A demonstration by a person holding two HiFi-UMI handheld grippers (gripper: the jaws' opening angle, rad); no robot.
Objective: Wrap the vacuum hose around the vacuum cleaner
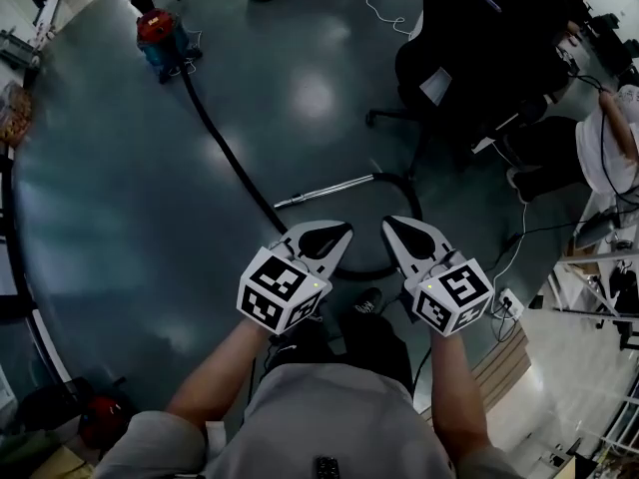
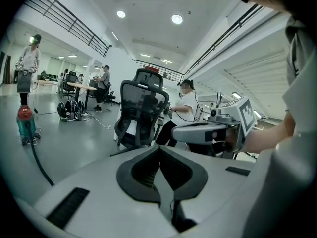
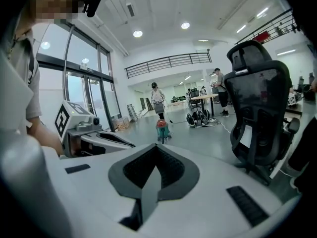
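Observation:
A red and teal vacuum cleaner (image 1: pixel 160 36) stands far off on the grey floor, at the upper left of the head view. Its black hose (image 1: pixel 225 148) runs from it across the floor to a loop near my feet, where a silver wand (image 1: pixel 324 189) lies. The vacuum (image 2: pixel 25 124) also shows small at the left gripper view's left edge, and in the right gripper view the vacuum (image 3: pixel 161 128) sits straight ahead. My left gripper (image 1: pixel 344 231) and right gripper (image 1: pixel 389 224) are held side by side above the hose loop, both shut and empty.
A black office chair (image 1: pixel 469 48) stands at the upper right, and a seated person (image 1: pixel 599 138) is beside it. Cables (image 1: pixel 374 8) trail over the floor at the top. A red object (image 1: pixel 100 417) lies at the lower left. Other people stand farther back in the hall.

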